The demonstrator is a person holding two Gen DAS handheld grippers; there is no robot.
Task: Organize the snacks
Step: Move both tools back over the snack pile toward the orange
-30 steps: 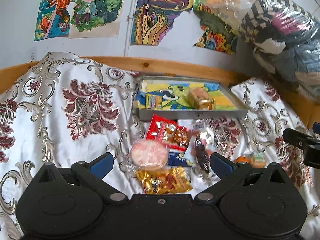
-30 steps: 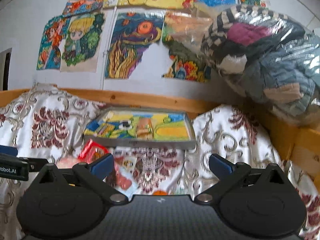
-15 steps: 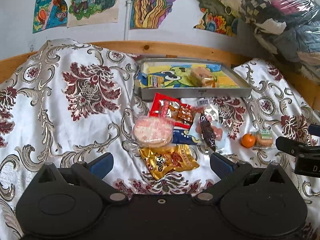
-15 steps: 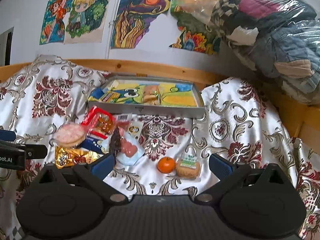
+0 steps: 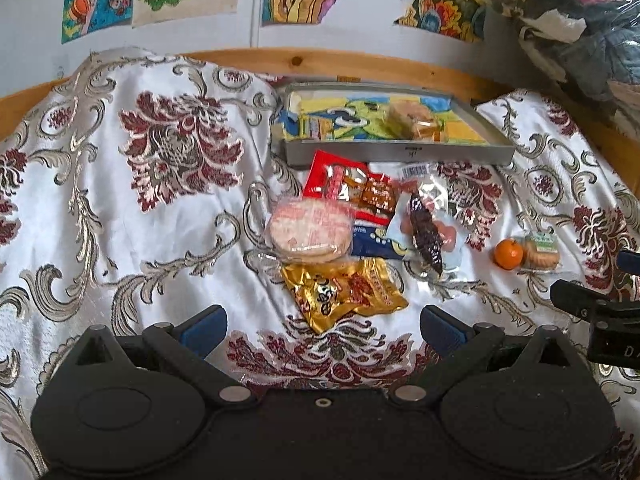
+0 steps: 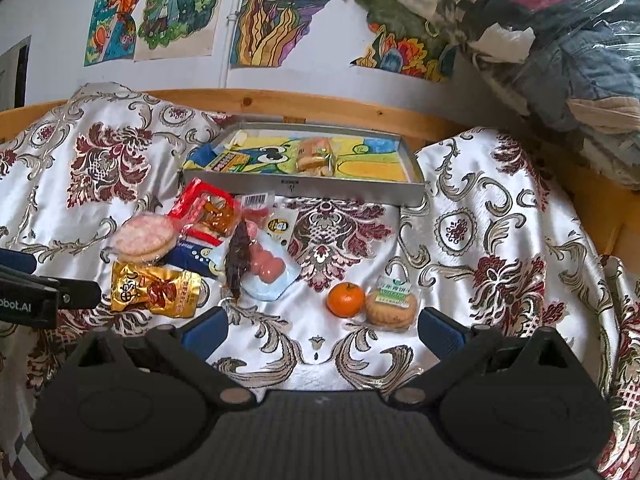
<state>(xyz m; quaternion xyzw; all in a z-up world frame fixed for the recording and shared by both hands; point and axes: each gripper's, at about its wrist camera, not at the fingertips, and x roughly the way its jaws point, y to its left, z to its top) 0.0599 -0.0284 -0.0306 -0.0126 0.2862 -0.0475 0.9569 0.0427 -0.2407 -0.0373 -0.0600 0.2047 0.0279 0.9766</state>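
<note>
While most snacks lie loose on the cloth (image 5: pixel 168 240), the task is judged barely begun. At upper centre, the tray (image 6: pixel 352 193) holds one wrapped bun (image 6: pixel 315 157) and a flat packet (image 6: pixel 229 162). Left to move: gold bag (image 5: pixel 345 289), pink cake (image 5: pixel 308 231), red pack (image 5: pixel 352 190), dark stick (image 5: pixel 425 232), orange (image 6: pixel 345 299), biscuit (image 6: pixel 392 305). Left gripper (image 5: pixel 322 322) and right gripper (image 6: pixel 322 326) sit at lower centre of their views, jaws spread, holding nothing.

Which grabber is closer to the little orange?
Right. The right gripper hovers open just in front of the orange; the left gripper, also open, sits off to its left by the gold packet.
</note>
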